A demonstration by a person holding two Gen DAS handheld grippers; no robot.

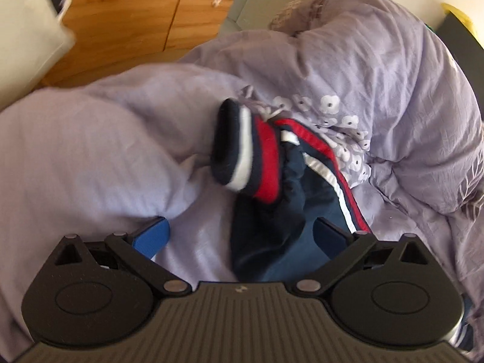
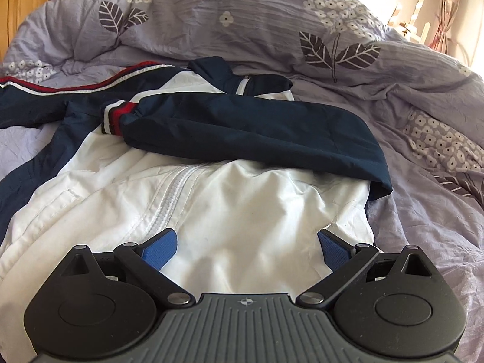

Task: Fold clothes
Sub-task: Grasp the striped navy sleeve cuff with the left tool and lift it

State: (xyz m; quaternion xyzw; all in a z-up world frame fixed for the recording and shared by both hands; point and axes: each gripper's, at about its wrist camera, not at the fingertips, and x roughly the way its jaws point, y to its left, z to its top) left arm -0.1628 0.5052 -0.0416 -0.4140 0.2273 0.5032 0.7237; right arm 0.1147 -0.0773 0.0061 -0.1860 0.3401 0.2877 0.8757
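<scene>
Jacket (image 2: 242, 211) on duvet (image 2: 423, 121); L gripper (image 1: 242, 236) & R gripper (image 2: 248, 248) both wide, empty.

A home bedroom: a bed covered by a rumpled lilac duvet (image 2: 348, 15) printed with leaves and flowers, a jacket (image 2: 211, 163) spread on it, wooden wardrobe doors (image 1: 145, 9) behind, and a tied curtain (image 2: 443, 15) by bright window light.

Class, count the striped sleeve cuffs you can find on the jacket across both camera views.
2. One cuff lies on the white jacket front, sleeve folded across. The other cuff sticks up ahead of the left gripper.
</scene>
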